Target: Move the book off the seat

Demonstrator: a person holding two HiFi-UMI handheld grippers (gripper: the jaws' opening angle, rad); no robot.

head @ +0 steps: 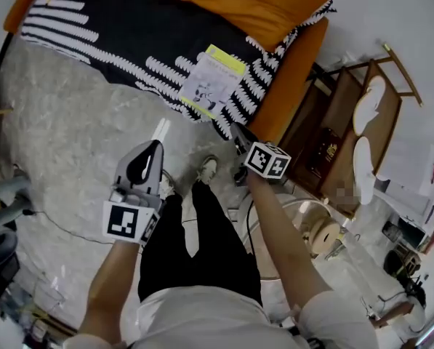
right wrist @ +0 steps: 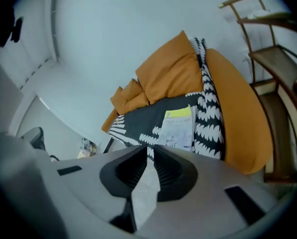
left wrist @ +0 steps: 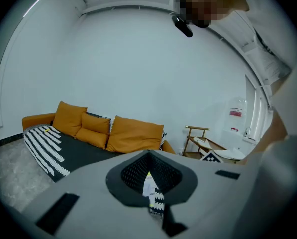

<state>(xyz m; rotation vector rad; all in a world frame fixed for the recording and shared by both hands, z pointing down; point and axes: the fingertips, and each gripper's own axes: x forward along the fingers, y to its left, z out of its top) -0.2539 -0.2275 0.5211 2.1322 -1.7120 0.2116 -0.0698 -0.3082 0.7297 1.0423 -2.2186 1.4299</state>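
Observation:
A white book with a yellow-green strip (head: 212,83) lies flat on the black-and-white patterned seat cover (head: 115,27) of an orange sofa, near the sofa's front right end. In the right gripper view the book (right wrist: 178,128) shows just beyond the jaws. My left gripper (head: 161,131) hangs over the grey rug, short of the sofa's front edge and left of the book, shut with nothing in it. My right gripper (head: 238,139) is below the book by the sofa's corner, also shut and empty. Neither gripper touches the book.
Orange cushions (head: 253,2) lean along the sofa's back. A wooden shelf rack (head: 351,122) stands right of the sofa arm (head: 293,71). The grey rug (head: 64,137) spreads before the sofa. The person's dark trouser legs and a shoe (head: 206,169) are between the grippers.

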